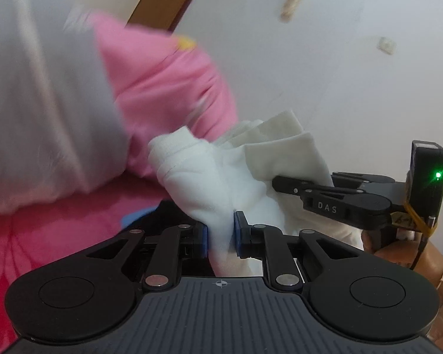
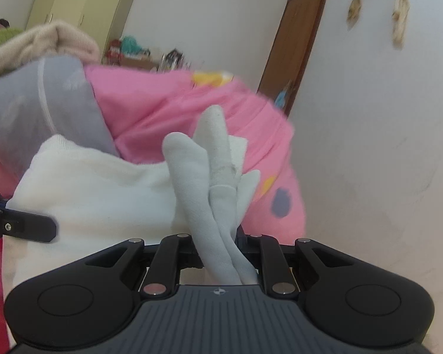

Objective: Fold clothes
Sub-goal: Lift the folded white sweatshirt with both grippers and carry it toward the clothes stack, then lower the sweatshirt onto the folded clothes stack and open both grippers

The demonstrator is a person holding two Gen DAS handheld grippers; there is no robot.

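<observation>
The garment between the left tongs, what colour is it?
White garment; it shows best in the left wrist view.

A white garment (image 1: 209, 183) of soft knit cloth is being held bunched and creased above the pink bedding, one gathered fold being pinched low down while a paler flap is being gripped at its far side. In the right wrist view its pale grey-white folds (image 2: 205, 194) are being drawn upright in narrow, finger-like pleats

The right gripper (image 1: 276, 183) bears the raised letters "DAS" on its arm.
</observation>
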